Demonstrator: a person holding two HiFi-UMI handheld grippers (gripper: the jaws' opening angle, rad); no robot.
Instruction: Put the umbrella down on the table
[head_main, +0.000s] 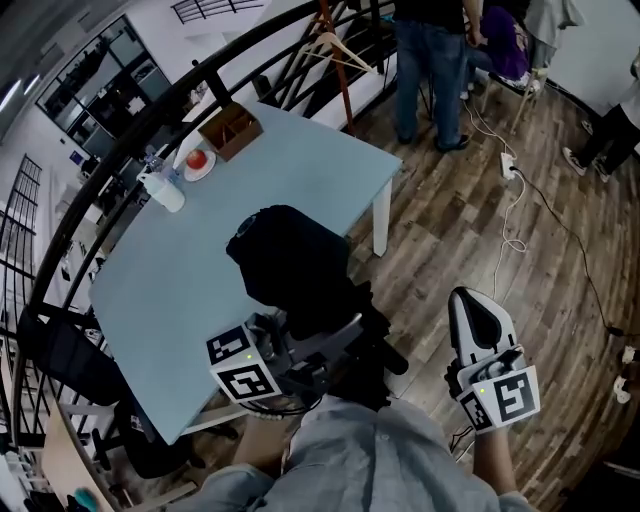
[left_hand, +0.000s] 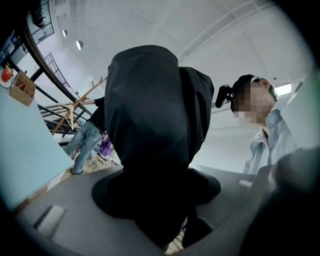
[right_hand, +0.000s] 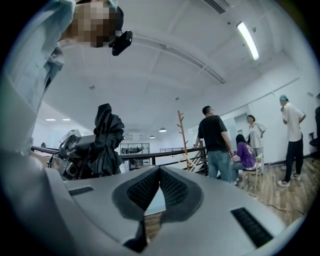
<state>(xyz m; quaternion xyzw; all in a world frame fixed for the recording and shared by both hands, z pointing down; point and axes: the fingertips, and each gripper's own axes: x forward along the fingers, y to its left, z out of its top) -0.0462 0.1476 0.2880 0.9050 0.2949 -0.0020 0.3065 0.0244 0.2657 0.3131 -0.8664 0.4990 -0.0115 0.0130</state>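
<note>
Left claw (left_hand: 156, 202) grips the umbrella (head_main: 290, 262) over the bench (head_main: 285, 160) edge; right claw (right_hand: 159, 175) is closed, empty. Lower it flat, well inboard

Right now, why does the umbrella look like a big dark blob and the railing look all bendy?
Left gripper view: the black umbrella sits close to the lens, so it's a dark, nearly detail-less mass. Head view: the wide lens curves the railing. Right gripper view: the ceiling light strip glares white.
</note>
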